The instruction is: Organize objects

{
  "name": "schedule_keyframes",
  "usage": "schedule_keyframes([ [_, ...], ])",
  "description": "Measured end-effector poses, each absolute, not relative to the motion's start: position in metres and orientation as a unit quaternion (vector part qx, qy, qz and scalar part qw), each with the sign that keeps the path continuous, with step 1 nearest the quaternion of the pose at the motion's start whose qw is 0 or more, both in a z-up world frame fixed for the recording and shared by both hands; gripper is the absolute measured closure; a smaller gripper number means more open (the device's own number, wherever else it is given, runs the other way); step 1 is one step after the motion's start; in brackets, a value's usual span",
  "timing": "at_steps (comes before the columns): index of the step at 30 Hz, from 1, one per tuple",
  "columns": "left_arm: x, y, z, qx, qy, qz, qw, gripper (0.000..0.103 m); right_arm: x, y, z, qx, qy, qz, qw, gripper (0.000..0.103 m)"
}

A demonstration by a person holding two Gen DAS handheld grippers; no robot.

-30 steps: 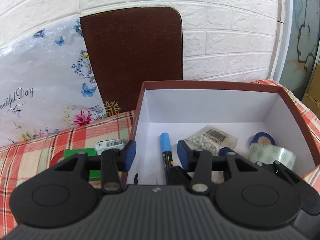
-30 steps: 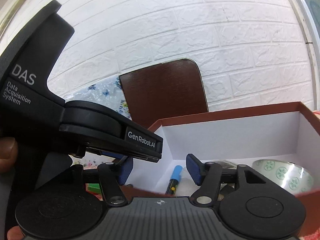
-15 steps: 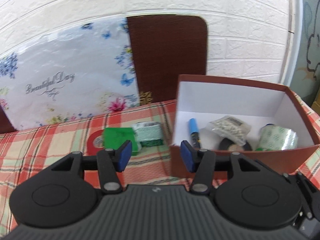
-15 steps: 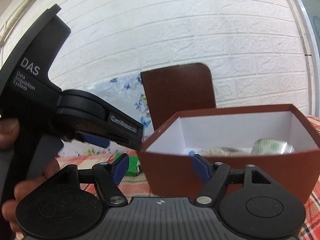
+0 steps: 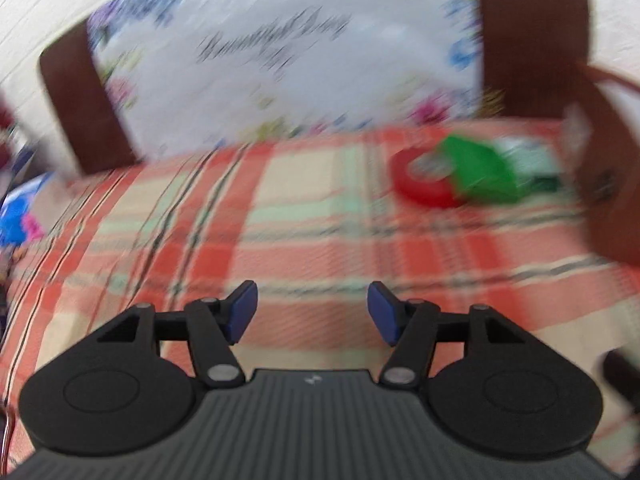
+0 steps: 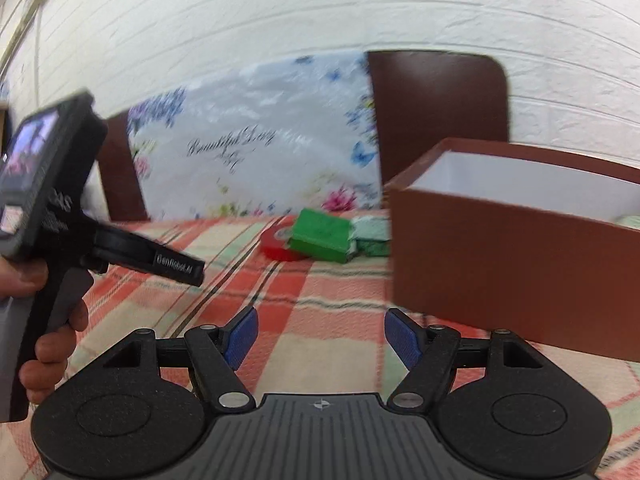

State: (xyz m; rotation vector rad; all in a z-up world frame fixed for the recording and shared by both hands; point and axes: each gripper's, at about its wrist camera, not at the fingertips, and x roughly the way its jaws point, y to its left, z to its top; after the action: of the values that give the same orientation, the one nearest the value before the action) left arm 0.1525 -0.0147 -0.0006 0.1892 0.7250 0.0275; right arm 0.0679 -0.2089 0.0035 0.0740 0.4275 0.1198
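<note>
— Start nearest us: what do our hands hold?

— Nothing. The left gripper (image 5: 312,312) has its blue fingers (image 5: 240,312) spread apart with only the red-and-cream checked tablecloth (image 5: 304,216) showing between them, and they have just been opening wider. The right gripper (image 6: 322,338) is released too, its gap empty; it widened a moment ago and has since held that spread.

— What changed, then?

— A second ago both of us were looking down into the brown cardboard box with the white lining (image 6: 512,256), right at its rim. Now we have pulled back and swung left — the left view is smeared with motion, and the box sits only at its right edge. We judge one drop-off finished and the next pick beginning.

— Where is the next thing?

— Farther out on the table, just left of the box: a red roll of tape (image 5: 420,184), a green rectangular block (image 5: 480,172) lying partly over it, and a pale green-and-white packet (image 5: 532,164) touching the block on the box side. From the left fingers the cluster lies ahead and off to the right, well apart. From the right fingers it lies ahead, near the middle, well apart too.

— And beyond?

— A white floral bag printed "Beautiful Day" (image 6: 256,144) leans against a dark brown board (image 6: 436,108) and a white brick wall (image 6: 320,12).
</note>
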Motion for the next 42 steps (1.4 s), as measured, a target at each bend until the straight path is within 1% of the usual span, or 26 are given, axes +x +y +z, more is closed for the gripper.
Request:
schedule_keyframes([
  [1,0.152,0.002,-0.01,0.071,0.337,0.013,0.939,0.015,0.075,-0.2,0.002,0.023,0.216,0.064,0.974,0.033],
  [2,0.146,0.017,-0.016,0.052,0.307,0.013,0.95,0.01,0.084,-0.191,0.001,0.009,0.217,0.067,0.974,0.033],
  [4,0.143,0.044,-0.02,-0.023,0.297,-0.013,0.954,0.011,0.099,-0.178,-0.001,-0.017,0.215,0.066,0.974,0.033],
  [5,0.143,0.049,-0.018,-0.038,0.296,-0.01,0.955,0.011,0.107,-0.173,-0.002,-0.028,0.214,0.063,0.974,0.033],
  [9,0.143,0.038,-0.019,-0.015,0.292,-0.013,0.956,0.009,0.149,-0.162,-0.004,-0.047,0.218,0.043,0.974,0.033],
  [11,0.143,0.04,-0.019,-0.025,0.291,-0.019,0.956,0.007,0.167,-0.158,-0.005,-0.061,0.212,0.028,0.975,0.03],
  [15,0.141,0.044,-0.022,-0.043,0.288,-0.026,0.956,0.004,0.204,-0.153,-0.005,-0.067,0.21,0.006,0.975,0.028],
  [16,0.142,0.045,-0.023,-0.045,0.287,-0.026,0.956,0.004,0.214,-0.152,-0.006,-0.073,0.214,-0.002,0.974,0.026],
  [17,0.142,0.045,-0.023,-0.048,0.287,-0.027,0.956,0.004,0.225,-0.151,-0.009,-0.081,0.225,-0.008,0.971,0.019],
  [18,0.142,0.046,-0.023,-0.051,0.286,-0.028,0.956,0.004,0.234,-0.152,-0.011,-0.08,0.24,0.003,0.967,0.018],
  [19,0.142,0.047,-0.023,-0.054,0.285,-0.029,0.956,0.004,0.24,-0.153,-0.013,-0.077,0.259,0.013,0.963,0.021],
  [20,0.142,0.047,-0.023,-0.056,0.285,-0.03,0.956,0.004,0.24,-0.155,-0.013,-0.071,0.264,0.023,0.961,0.038],
  [21,0.142,0.047,-0.023,-0.058,0.285,-0.031,0.956,0.004,0.239,-0.158,-0.013,-0.062,0.272,0.04,0.959,0.05],
  [22,0.142,0.048,-0.023,-0.058,0.285,-0.031,0.956,0.004,0.235,-0.161,-0.013,-0.055,0.278,0.046,0.958,0.075],
  [23,0.142,0.047,-0.023,-0.058,0.284,-0.031,0.956,0.004,0.229,-0.164,-0.013,-0.048,0.279,0.056,0.957,0.089],
  [25,0.142,0.047,-0.023,-0.058,0.285,-0.03,0.956,0.003,0.21,-0.165,-0.014,-0.054,0.278,0.068,0.957,0.098],
  [27,0.142,0.046,-0.022,-0.054,0.286,-0.03,0.956,0.003,0.184,-0.166,-0.017,-0.048,0.277,0.078,0.957,0.099],
  [30,0.141,0.043,-0.021,-0.039,0.289,-0.026,0.956,0.003,0.157,-0.169,-0.017,-0.027,0.281,0.088,0.955,0.098],
  [31,0.142,0.042,-0.021,-0.034,0.29,-0.024,0.956,0.003,0.154,-0.168,-0.015,-0.033,0.277,0.084,0.957,0.093],
  [32,0.142,0.04,-0.022,-0.03,0.292,-0.023,0.956,0.003,0.155,-0.167,-0.013,-0.043,0.271,0.079,0.958,0.072],
  [33,0.141,0.04,-0.022,-0.028,0.292,-0.021,0.956,0.003,0.158,-0.164,-0.011,-0.058,0.259,0.071,0.961,0.058],
  [34,0.141,0.04,-0.022,-0.028,0.292,-0.02,0.956,0.003,0.161,-0.161,-0.007,-0.068,0.244,0.059,0.966,0.037],
  [35,0.141,0.04,-0.022,-0.029,0.292,-0.02,0.956,0.003,0.166,-0.158,-0.002,-0.073,0.226,0.048,0.97,0.03],
  [40,0.144,0.04,-0.023,-0.028,0.296,-0.025,0.954,0.0,0.218,-0.152,0.023,-0.042,0.205,0.03,0.977,0.028],
  [42,0.145,0.04,-0.024,-0.027,0.297,-0.026,0.954,0.0,0.245,-0.154,0.022,-0.033,0.231,0.005,0.972,0.033],
])
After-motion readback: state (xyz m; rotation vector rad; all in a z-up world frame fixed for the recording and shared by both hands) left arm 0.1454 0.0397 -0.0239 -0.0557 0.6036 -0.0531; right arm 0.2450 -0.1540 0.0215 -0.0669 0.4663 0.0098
